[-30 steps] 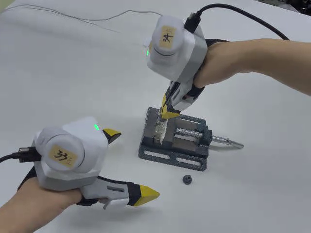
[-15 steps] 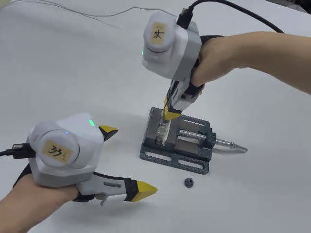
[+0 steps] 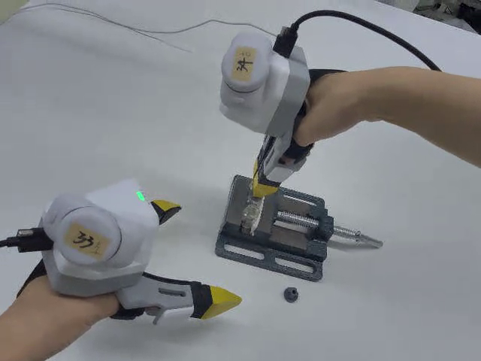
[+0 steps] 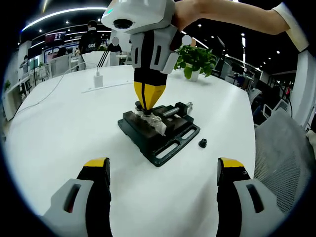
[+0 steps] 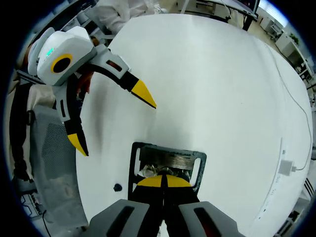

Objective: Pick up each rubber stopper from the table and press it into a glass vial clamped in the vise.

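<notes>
Both right gripper (image 3: 259, 193) fingers (image 5: 150, 181), pressed together, hide the vial (image 3: 249, 216) mouth.

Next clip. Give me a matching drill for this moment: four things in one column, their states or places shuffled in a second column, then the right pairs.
Things:
1. left gripper
2. right gripper
3. vise
4. loose stopper

States or places:
A. lying alone on the table, beside the base of the vise
B. jaws wide apart, nothing between them
C. jaws together, tips pointing down at the vial
D. dark grey, clamping the vial

Pairs: 1-B, 2-C, 3-D, 4-A.
</notes>
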The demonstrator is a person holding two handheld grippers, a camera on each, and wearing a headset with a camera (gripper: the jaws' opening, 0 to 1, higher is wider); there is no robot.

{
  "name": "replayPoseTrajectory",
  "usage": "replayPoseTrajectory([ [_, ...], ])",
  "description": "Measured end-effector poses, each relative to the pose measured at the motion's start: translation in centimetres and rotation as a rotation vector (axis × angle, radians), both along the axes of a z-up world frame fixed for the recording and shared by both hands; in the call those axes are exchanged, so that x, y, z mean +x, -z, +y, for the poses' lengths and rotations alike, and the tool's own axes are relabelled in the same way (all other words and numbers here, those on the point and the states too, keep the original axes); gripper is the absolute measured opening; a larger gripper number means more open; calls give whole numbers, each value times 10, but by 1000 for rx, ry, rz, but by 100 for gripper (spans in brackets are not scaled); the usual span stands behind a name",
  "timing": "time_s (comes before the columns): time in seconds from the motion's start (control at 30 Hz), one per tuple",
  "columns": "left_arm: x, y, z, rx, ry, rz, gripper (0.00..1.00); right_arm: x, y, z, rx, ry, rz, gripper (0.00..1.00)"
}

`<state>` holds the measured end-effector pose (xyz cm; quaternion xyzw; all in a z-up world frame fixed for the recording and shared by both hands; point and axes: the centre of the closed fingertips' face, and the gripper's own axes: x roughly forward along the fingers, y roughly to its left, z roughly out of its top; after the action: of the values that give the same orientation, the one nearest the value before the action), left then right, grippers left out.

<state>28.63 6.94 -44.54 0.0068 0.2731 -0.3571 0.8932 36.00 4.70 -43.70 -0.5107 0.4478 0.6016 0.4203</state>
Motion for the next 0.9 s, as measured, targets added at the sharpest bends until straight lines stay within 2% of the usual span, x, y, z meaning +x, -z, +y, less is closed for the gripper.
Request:
replayPoseTrajectory([
  [0.1,-1,-3,-1,7,6,-6,88,-1,0,-1,-14,-15,-15,0],
  [0.23,-2,-8,0,11,2,-14,88,-3,-2,-3,-10,15,-14,0],
  [0.27,-3,-11,0,12,-1,-19,88,-4,-3,-4,5,18,-11,0],
  [0.37,-4,-13,1,16,-5,-26,88,-6,-4,-3,68,97,10,0],
  [0.5,-4,-14,2,21,-10,-34,88,-8,-6,-6,128,113,1,0],
  [0.6,-4,-16,1,27,-10,-40,88,-9,-7,-6,139,133,-5,0],
  [0.67,-5,-18,2,26,-15,-41,88,-10,-7,-5,145,119,-15,0],
  [0.8,-5,-19,5,34,-18,-44,88,-4,-7,-4,156,160,9,0],
  [0.9,-5,-19,6,40,-22,-47,88,-6,-7,-4,167,164,-4,0],
])
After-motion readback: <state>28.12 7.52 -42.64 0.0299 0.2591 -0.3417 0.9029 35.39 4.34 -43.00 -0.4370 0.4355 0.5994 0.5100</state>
